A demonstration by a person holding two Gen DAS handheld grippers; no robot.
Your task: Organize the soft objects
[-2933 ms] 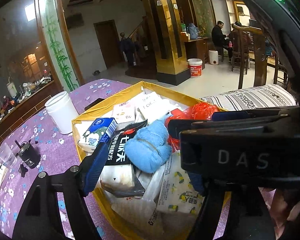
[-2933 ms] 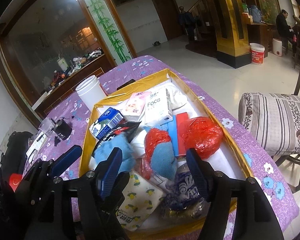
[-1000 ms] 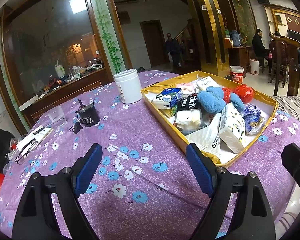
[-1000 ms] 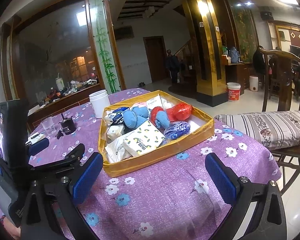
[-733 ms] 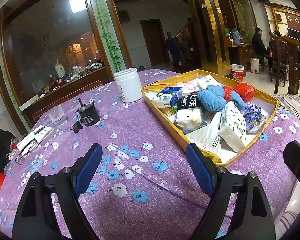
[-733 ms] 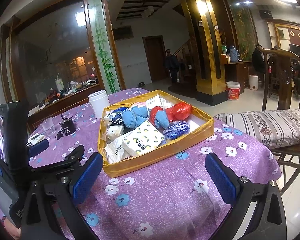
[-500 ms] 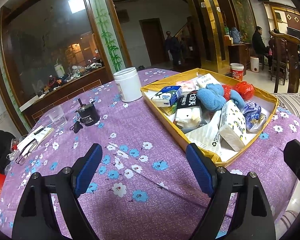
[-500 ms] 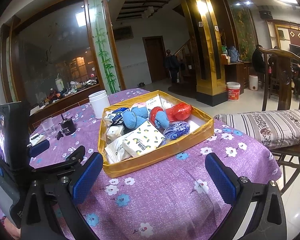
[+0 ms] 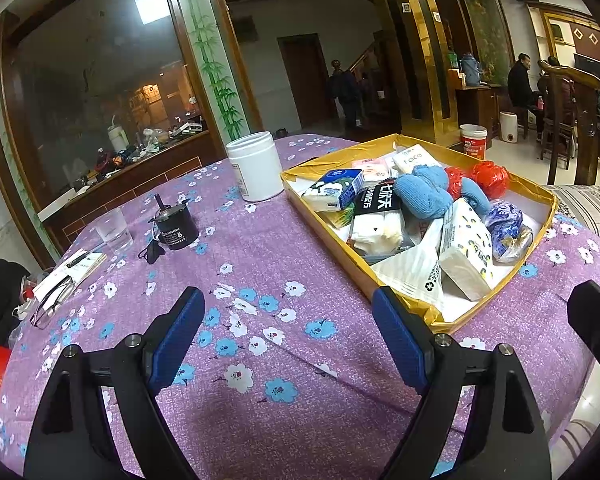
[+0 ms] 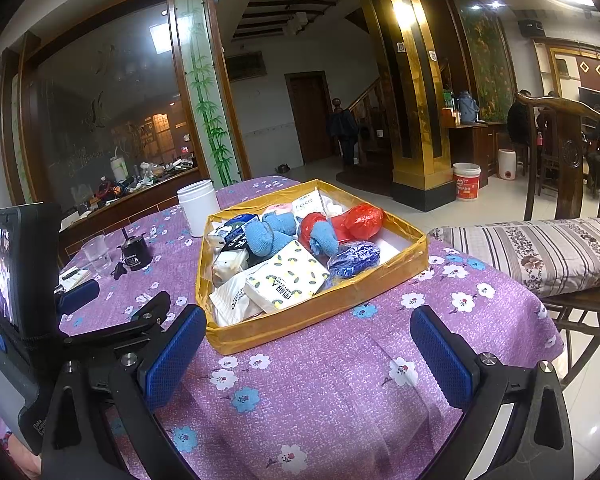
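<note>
Nearby — white jar (image 9: 255, 171), black pot (image 9: 176, 227), glass (image 9: 113, 226) beside yellow tray (image 9: 384, 284); left gripper (image 9: 288, 334), right gripper (image 10: 308, 354) wide apart, empty.

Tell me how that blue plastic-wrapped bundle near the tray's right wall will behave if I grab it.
The blue bundle looks crinkly and glossy, so it may slip between the pads. It bulges unevenly, so it probably squashes rather than holding shape. Rounded and loose beside the tissue pack, it could roll toward the tray wall if nudged.
</note>
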